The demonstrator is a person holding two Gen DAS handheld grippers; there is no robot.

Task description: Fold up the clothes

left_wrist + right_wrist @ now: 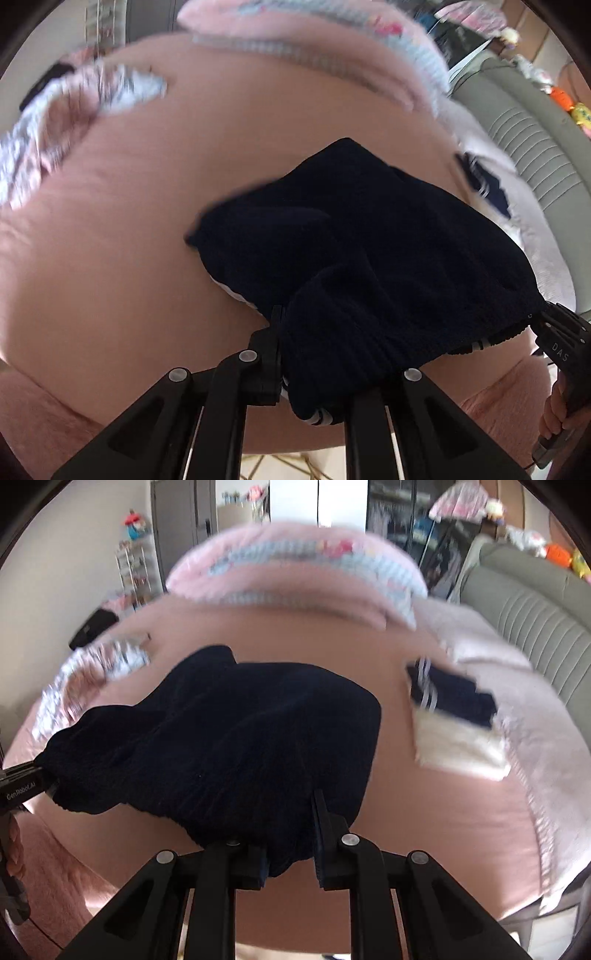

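A dark navy knit garment (354, 236) hangs stretched over the pink bed sheet (110, 229), gathered at two corners. My left gripper (306, 332) is shut on one bunched corner; cloth covers its right finger, and a white-striped hem shows below. In the right wrist view the same garment (221, 738) runs from my right gripper (291, 834), shut on a thick fold of it, across to the left gripper (37, 775) at the left edge. The right gripper (550, 325) also shows in the left wrist view at the garment's far corner, with a hand below it.
A folded stack, navy with white stripes on top of white (454, 716), lies right of the garment. A patterned pink and white garment (92, 672) lies at the left. A folded pink quilt (295, 568) sits at the far end. A grey padded headboard (535, 620) borders the right side.
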